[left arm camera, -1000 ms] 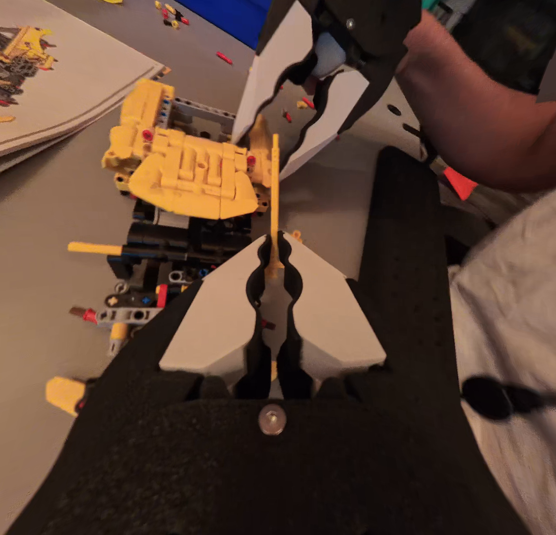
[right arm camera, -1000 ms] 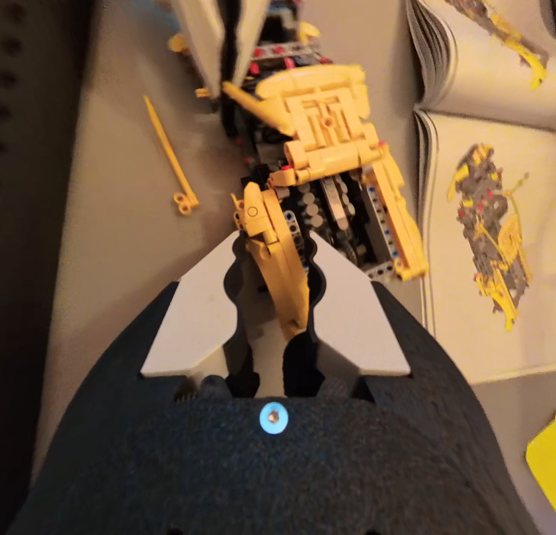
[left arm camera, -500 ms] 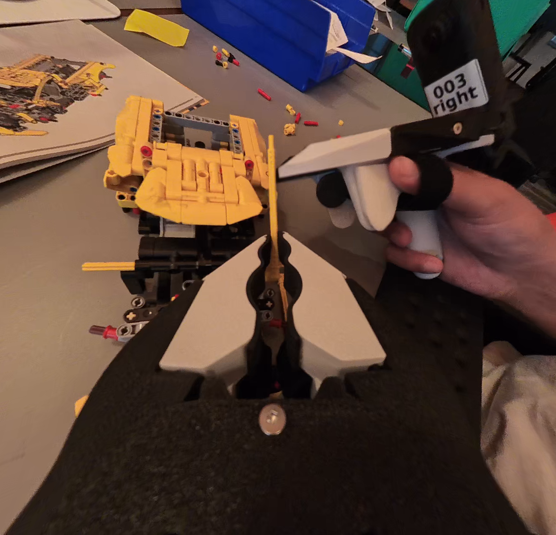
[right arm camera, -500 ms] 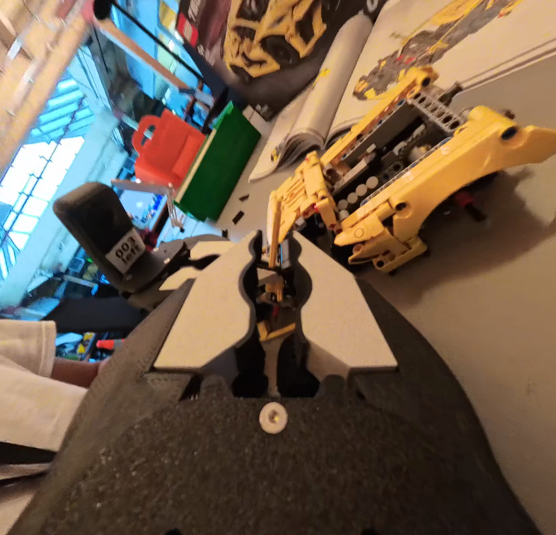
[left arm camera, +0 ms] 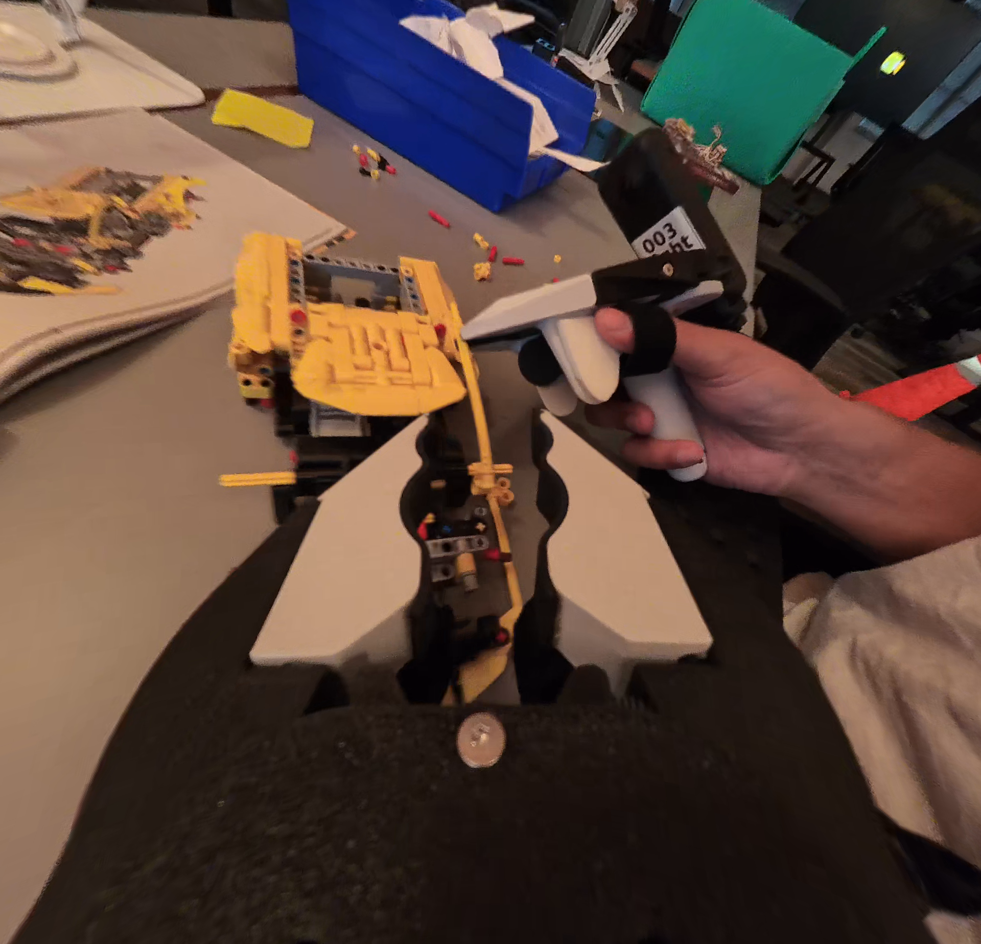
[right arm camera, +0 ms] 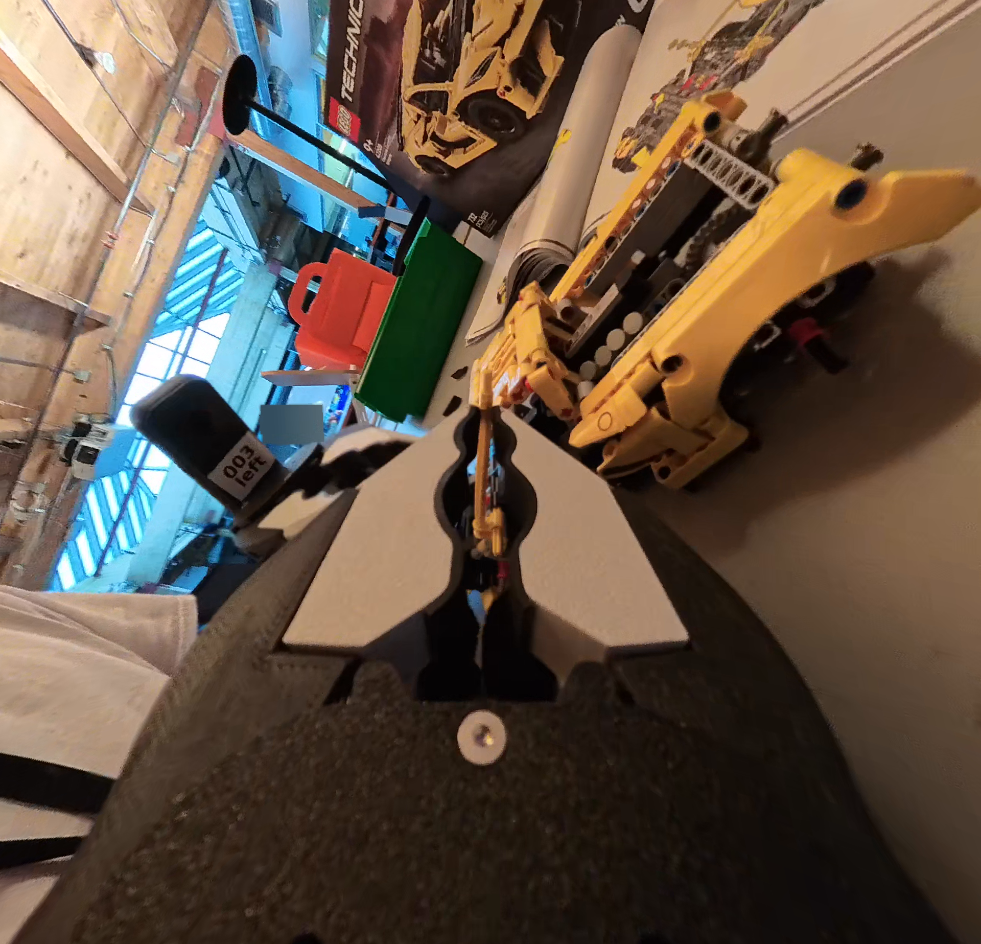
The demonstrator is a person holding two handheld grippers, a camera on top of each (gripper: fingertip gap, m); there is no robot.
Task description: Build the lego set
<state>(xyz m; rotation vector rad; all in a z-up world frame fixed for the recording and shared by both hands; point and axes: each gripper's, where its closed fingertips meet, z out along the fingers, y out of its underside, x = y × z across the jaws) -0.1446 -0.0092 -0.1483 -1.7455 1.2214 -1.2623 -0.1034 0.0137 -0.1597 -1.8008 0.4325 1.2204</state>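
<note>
A partly built yellow and black lego car (left arm camera: 371, 355) stands on the grey table (left arm camera: 106, 547); it also shows in the right wrist view (right arm camera: 690, 334). A thin yellow rod (left arm camera: 480, 430) with a small connector at its near end runs between my left gripper's fingers without touching them. My left gripper (left arm camera: 483, 419) is open just in front of the car. My right gripper (right arm camera: 485, 414), turned on its side, is shut on the rod (right arm camera: 484, 462). In the left wrist view its tips (left arm camera: 470, 334) pinch the rod's far end beside the car's bonnet.
An open instruction book (left arm camera: 132, 260) lies left of the car. A blue bin (left arm camera: 424, 106) stands behind, with small loose pieces (left arm camera: 493, 260) in front of it. A yellow axle (left arm camera: 257, 479) sticks out left. The set's box (right arm camera: 451, 69) and a green bin (right arm camera: 424, 324) stand farther off. One gripper's finger ends stand about 5 cm off the other's.
My left gripper, shut on the rod before, has opened and let it go. My right gripper swung onto its side, closed on the rod's far end and now holds it alone.
</note>
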